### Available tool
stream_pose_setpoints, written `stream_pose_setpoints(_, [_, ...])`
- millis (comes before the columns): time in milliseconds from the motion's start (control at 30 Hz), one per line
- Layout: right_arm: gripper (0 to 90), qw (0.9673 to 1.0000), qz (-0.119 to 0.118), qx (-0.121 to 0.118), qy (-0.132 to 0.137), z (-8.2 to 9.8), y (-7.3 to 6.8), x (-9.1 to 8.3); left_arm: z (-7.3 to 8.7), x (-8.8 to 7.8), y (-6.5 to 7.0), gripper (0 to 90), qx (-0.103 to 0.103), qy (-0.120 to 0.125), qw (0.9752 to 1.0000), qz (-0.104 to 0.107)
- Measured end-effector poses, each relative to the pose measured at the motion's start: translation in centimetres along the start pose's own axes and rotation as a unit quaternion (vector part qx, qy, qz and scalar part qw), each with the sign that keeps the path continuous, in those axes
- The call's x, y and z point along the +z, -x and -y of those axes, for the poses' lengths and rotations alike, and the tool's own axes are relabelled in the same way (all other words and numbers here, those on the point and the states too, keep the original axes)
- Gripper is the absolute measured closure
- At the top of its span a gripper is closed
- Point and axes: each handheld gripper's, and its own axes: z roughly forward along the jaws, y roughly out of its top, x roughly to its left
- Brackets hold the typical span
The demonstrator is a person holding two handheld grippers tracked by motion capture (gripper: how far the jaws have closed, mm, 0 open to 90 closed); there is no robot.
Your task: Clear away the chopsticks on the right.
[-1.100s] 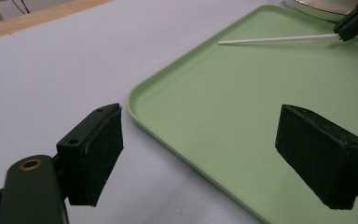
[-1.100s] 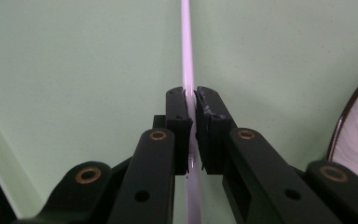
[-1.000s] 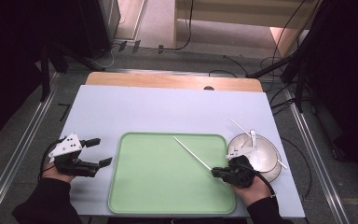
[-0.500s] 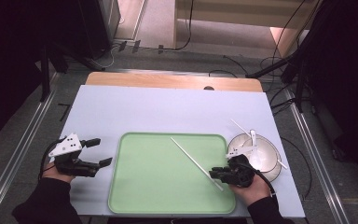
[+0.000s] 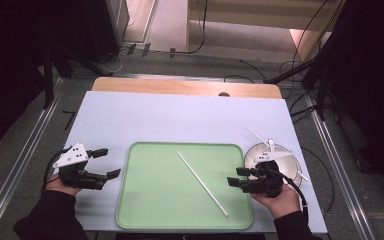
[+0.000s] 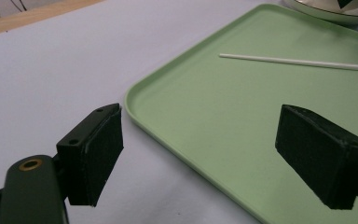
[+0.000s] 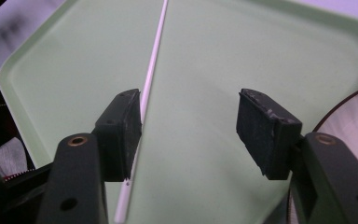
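A green tray (image 5: 150, 195) lies at the table's front middle. On it a thin white chopstick (image 5: 201, 183) lies flat, slanting from the middle toward the near right corner. My right gripper (image 5: 237, 176) hovers at the tray's right edge, open; its jaws have just been opening. In the right gripper view the chopstick (image 7: 151, 65) runs along the tray (image 7: 223, 56) under the left-hand jaw, and no pad presses on it. Left of the tray my left gripper (image 5: 108, 162) is open and holds nothing. In its own view the left gripper (image 6: 205, 149) faces the tray (image 6: 242, 121) and the chopstick (image 6: 298, 61).
A round metal bowl (image 5: 287, 167) stands right of the tray, just behind my right hand, with a white stick and another white utensil resting in it. A strip of wooden tabletop (image 5: 180, 86) runs along the far edge. Cables and dark stands surround the table.
The right gripper has opened and let go of the chopstick, which now lies flat on the tray with its near end closer to the front. The right hand rose slightly. The left gripper stayed still.
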Motion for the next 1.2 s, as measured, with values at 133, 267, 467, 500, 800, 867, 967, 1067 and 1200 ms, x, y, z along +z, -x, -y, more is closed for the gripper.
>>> stream_pose_setpoints(133, [36.3, 0.9999, 0.008, -0.009, 0.011, -0.2, 0.0, -0.6, 0.0, 0.0, 0.0, 15.1, 0.000, 0.001, 1.0000, 0.000])
stream_pose_setpoints(267, [33.2, 0.9996, 0.016, -0.013, 0.020, -0.3, 0.1, -1.3, 0.0, 0.0, 0.0, 15.1, 0.000, 0.001, 1.0000, 0.000])
stream_pose_setpoints(467, [30.4, 0.9989, 0.025, -0.014, 0.036, -0.5, 0.5, -3.0, 0.0, 0.0, 0.0, 15.1, -0.001, 0.001, 1.0000, 0.000])
stream_pose_setpoints(500, [30.4, 0.9989, 0.025, -0.014, 0.036, -0.5, 0.5, -3.0, 0.0, 0.0, 0.0, 15.1, 0.000, 0.000, 1.0000, 0.000])
stream_pose_setpoints(800, [27.6, 0.9984, 0.034, -0.009, 0.044, -0.5, 1.4, -4.6, 0.0, 0.0, 0.0, 15.1, -0.002, -0.001, 1.0000, -0.001])
stream_pose_setpoints(867, [26.9, 0.9984, 0.038, -0.015, 0.039, -0.5, 1.5, -5.0, 0.0, 0.0, 0.0, 15.1, -0.002, 0.000, 1.0000, -0.001])
stream_pose_setpoints(967, [26.7, 0.9983, 0.042, -0.014, 0.039, -0.5, 1.7, -5.2, 0.0, 0.0, 0.0, 15.1, -0.002, 0.000, 1.0000, -0.001])
stream_pose_setpoints(1067, [26.4, 0.9980, 0.048, -0.016, 0.038, -0.5, 2.1, -5.8, 0.0, 0.0, 0.0, 15.0, -0.001, 0.000, 1.0000, 0.000])
stream_pose_setpoints(1200, [25.7, 0.9977, 0.053, -0.018, 0.038, -0.3, 2.8, -6.7, 0.0, 0.0, 0.0, 15.1, -0.002, -0.001, 1.0000, -0.001])
